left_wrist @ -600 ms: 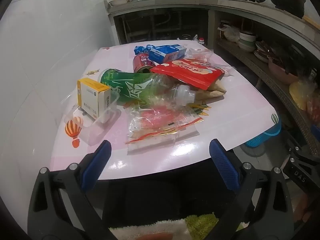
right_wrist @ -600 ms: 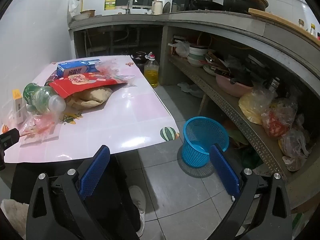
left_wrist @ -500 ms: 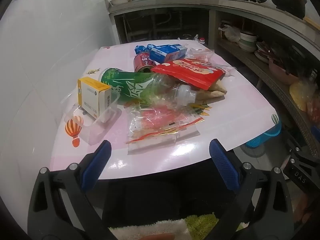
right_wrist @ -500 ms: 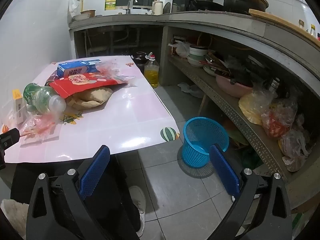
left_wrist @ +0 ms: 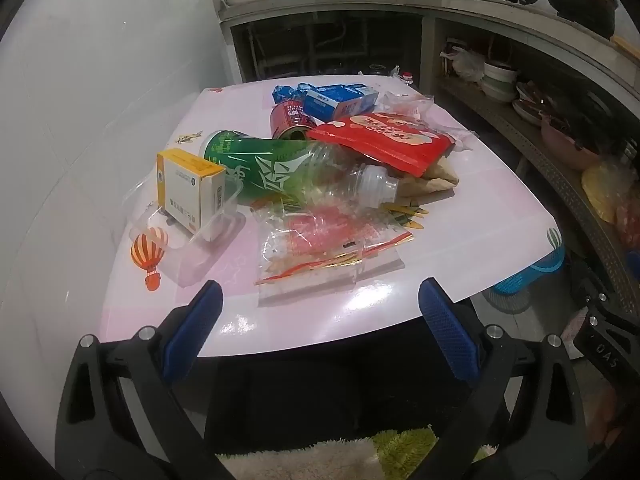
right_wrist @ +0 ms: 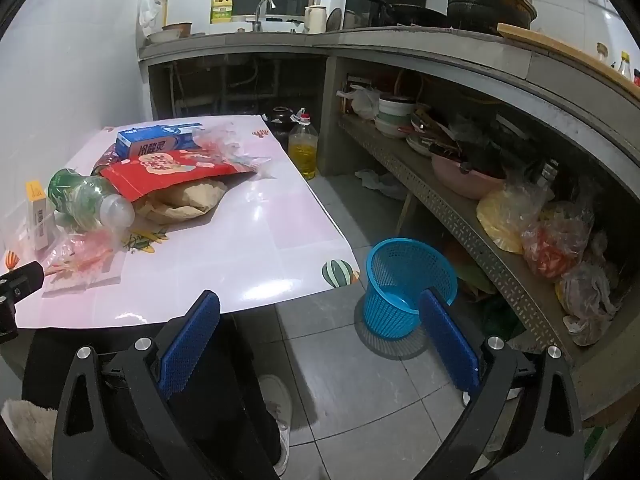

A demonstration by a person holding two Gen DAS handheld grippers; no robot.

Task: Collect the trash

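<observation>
— Across the middle of the left wrist view, why was the trash heaped on the pink bench [left_wrist: 460,240]?

— It lay waiting: green bottle [left_wrist: 280,168] on its side, red pouch [left_wrist: 384,140] leaning over a brown paper bag [left_wrist: 436,178], a clear wrapper [left_wrist: 320,248] nearest the lower edge.

— And the left gripper [left_wrist: 320,316]?

— Its fingers [left_wrist: 192,328] were spread wide, holding nothing, short of the bench edge.

— The right gripper [right_wrist: 318,334]?

— Likewise wide apart and empty, aimed at the floor. The blue basket [right_wrist: 408,284], right of centre, probably stood beside the bench to receive everything.
</observation>
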